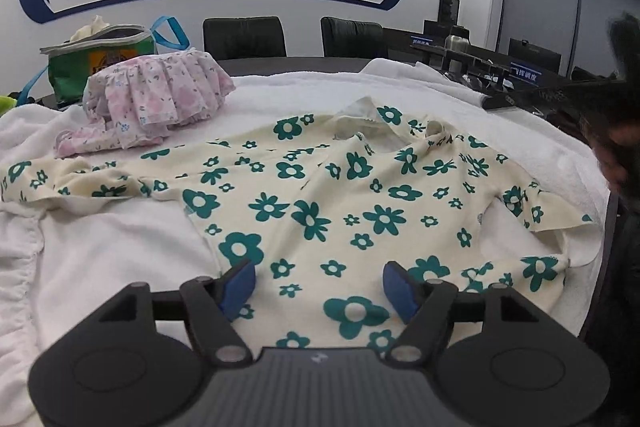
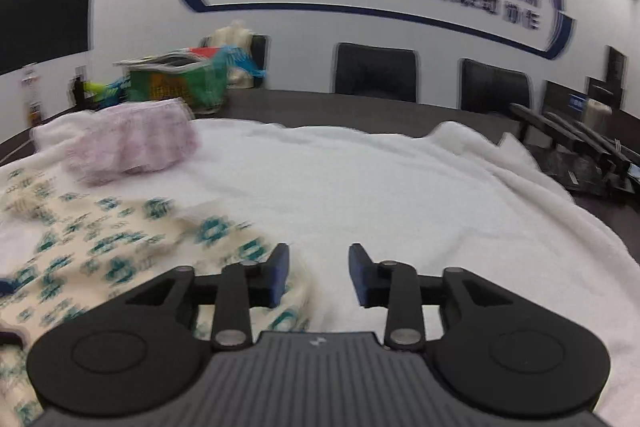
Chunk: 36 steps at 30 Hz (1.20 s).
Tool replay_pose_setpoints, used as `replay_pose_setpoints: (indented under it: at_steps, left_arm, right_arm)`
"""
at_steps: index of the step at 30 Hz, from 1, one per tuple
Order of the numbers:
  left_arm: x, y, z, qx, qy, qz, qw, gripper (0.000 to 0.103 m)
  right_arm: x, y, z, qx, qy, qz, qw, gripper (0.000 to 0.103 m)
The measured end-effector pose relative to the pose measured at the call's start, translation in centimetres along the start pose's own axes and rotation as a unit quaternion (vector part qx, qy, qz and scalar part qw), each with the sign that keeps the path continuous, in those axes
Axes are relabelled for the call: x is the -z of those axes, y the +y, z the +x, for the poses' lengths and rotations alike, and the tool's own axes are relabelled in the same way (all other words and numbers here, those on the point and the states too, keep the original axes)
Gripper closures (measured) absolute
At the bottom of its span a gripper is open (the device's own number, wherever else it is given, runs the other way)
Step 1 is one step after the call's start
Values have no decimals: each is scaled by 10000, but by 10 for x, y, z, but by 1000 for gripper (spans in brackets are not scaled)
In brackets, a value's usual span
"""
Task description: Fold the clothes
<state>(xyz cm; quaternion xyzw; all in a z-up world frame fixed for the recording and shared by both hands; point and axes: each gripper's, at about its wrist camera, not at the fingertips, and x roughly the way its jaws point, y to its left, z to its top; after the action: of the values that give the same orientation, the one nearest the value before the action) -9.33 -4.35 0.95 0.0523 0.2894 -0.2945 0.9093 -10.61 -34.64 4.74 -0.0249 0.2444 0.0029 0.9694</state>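
A cream garment with green flowers (image 1: 320, 195) lies spread flat on a white towel (image 1: 120, 251), sleeves out to both sides and neck at the far end. My left gripper (image 1: 319, 285) is open and empty, just above the garment's near hem. In the blurred right wrist view the same garment (image 2: 120, 247) lies at the left. My right gripper (image 2: 319, 277) is open and empty above the white towel (image 2: 380, 187), its left finger over the garment's edge.
A folded pink floral garment (image 1: 156, 99) sits on the towel at the far left, and shows in the right wrist view (image 2: 132, 143). A green bag (image 1: 96, 59) stands behind it on the dark table (image 2: 360, 111). Black chairs (image 1: 244, 37) line the far side. Dark equipment (image 1: 500, 75) sits far right.
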Motion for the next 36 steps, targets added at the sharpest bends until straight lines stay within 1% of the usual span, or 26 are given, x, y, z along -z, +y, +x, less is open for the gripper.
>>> replay_pose_setpoints:
  at_steps: [2,8,11,13,15,17,18,19,20,21,22,23,24,25,27,29,31,32,33,34,35,36]
  left_arm:
    - [0,1,0,27,-14,-30,10000,33]
    - [0,0,-1,59,-18,-41,10000,31]
    - [1,-1,-1,41,-22,-33,10000,31]
    - [0,-1,0,28,-21,-20,10000,31]
    - [0,-1,-3,4,-58,-29,10000,31]
    - [-1,1,-11,-35,-148,-68,9999,34]
    - [-1,4,-22,-83,-270,-163,9995,34]
    - [0,12,-41,-18,-458,-290,9985,34]
    - [1,19,-61,71,-657,-419,9969,34]
    - [7,31,-84,241,-899,-506,9944,32]
    - [16,43,-104,313,-1077,-540,9922,31]
    - [25,55,-124,360,-1239,-564,9900,28]
    - [34,64,-139,304,-1283,-557,9897,27]
    - [43,68,-149,232,-1228,-505,9909,27]
    - [61,76,-166,88,-1087,-383,9933,27]
    - [68,68,-167,265,-1079,-50,9938,27]
    - [73,58,-167,472,-1082,304,9925,27]
    - [76,53,-166,575,-1084,481,9913,27]
    - [79,48,-166,678,-1084,658,9896,27]
    - [78,44,-161,638,-1045,783,9894,27]
    - [77,41,-154,568,-997,897,9893,30]
    - [76,38,-147,497,-949,1011,9891,36]
  right_arm:
    - [11,8,-17,-225,89,-59,9997,48]
    - [40,34,-57,-627,280,-97,9976,46]
    - [46,50,-63,-780,381,-220,9960,45]
    - [51,60,-62,-892,548,-452,9935,46]
    - [60,69,-56,-728,833,-743,9911,58]
    - [63,67,-56,-640,855,-644,9922,58]
    - [64,64,-58,-613,829,-543,9932,57]
    - [65,62,-59,-585,803,-441,9941,55]
    - [64,59,-64,-596,706,-356,9951,52]
    - [62,56,-72,-635,557,-282,9960,48]
    - [61,52,-79,-713,433,-229,9963,47]
    - [60,49,-86,-854,345,-218,9955,45]
    - [61,47,-93,-1024,260,-252,9941,43]
    - [65,48,-98,-1168,137,-354,9924,41]
    - [72,52,-108,-1413,-152,-628,9879,22]
    - [79,63,-112,-1569,-405,-910,9826,21]
    - [80,79,-109,-1859,-509,-1201,9739,22]
    - [79,88,-107,-2062,-491,-1354,9678,26]
    - [79,97,-104,-2257,-463,-1546,9608,33]
    - [78,106,-102,-2393,-426,-1749,9541,36]
    - [77,113,-100,-2491,-389,-1942,9480,36]
    - [77,119,-98,-2544,-333,-2094,9436,36]
